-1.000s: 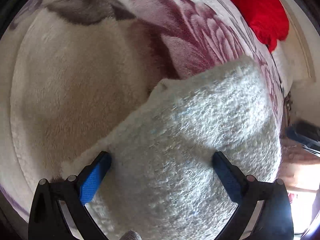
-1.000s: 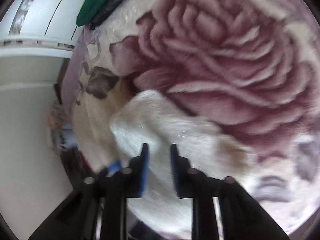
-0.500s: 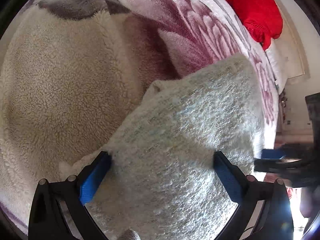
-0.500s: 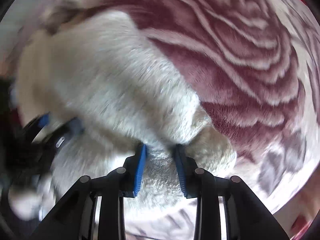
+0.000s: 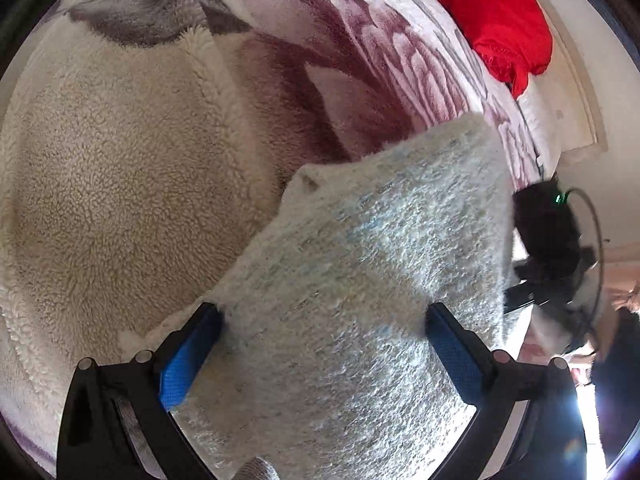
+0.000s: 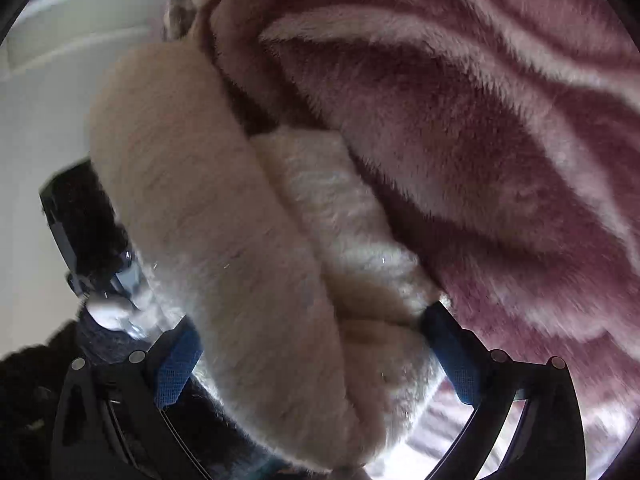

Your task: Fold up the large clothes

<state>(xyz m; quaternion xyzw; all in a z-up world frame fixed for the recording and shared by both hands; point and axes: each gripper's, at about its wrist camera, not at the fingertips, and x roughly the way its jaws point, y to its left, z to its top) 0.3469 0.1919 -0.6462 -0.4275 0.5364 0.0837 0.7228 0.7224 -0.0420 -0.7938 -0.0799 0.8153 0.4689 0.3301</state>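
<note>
A cream fleece garment [image 5: 120, 168] lies on a bed blanket with a large maroon rose print [image 5: 360, 52]. A folded flap with a rough white knit underside [image 5: 360, 272] lies over it and fills the space between the wide-open fingers of my left gripper [image 5: 320, 332]. In the right wrist view the same garment is a thick folded roll [image 6: 224, 240], and it sits between the wide-open fingers of my right gripper [image 6: 312, 340]. The right gripper's black body [image 5: 548, 240] shows at the flap's right edge.
A red cloth [image 5: 492, 12] lies at the far end of the bed, near a white wall. The rose blanket [image 6: 480, 120] fills the right of the right wrist view. The left gripper's black body [image 6: 80, 232] and a pale wall show on the left.
My right gripper, shut on the garment's fold half a second ago, has opened wide and moved in close. The left gripper stays open in place over the flap.
</note>
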